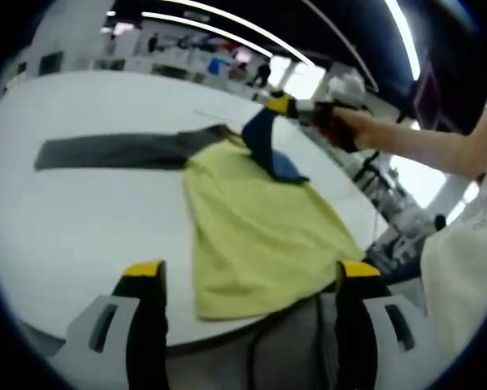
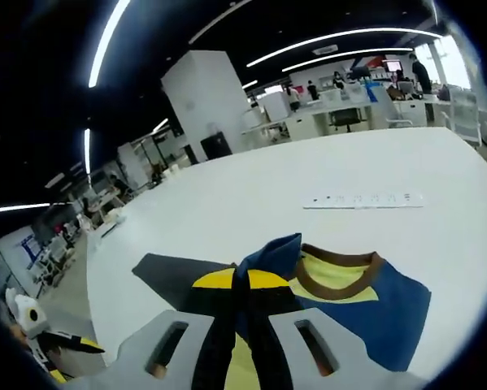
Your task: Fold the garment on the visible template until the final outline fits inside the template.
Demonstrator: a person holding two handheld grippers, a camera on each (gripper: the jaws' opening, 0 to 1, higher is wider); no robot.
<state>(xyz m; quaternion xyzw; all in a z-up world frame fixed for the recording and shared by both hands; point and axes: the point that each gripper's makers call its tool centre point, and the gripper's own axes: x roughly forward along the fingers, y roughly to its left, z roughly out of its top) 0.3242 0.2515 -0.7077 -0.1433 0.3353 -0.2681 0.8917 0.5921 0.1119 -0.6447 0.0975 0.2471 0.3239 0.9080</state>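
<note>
A yellow garment [image 1: 259, 227] with a blue shoulder part [image 1: 285, 166] lies flat on the white table [image 1: 80, 219]. A long dark grey piece [image 1: 113, 151] reaches out from under its far end to the left. I cannot tell whether that piece is a sleeve or the template. My left gripper [image 1: 251, 272] stands open above the table's near edge, over the garment's hem. My right gripper [image 1: 280, 104], held by a person's hand, is shut on a lifted blue fold [image 2: 263, 256]. The brown collar [image 2: 341, 276] lies just right of my right gripper [image 2: 241, 283].
A white strip [image 2: 363, 199] lies on the table beyond the garment. The table edge runs close below my left gripper's jaws. A person's arm [image 1: 422, 146] reaches in from the right. Desks and people stand far behind.
</note>
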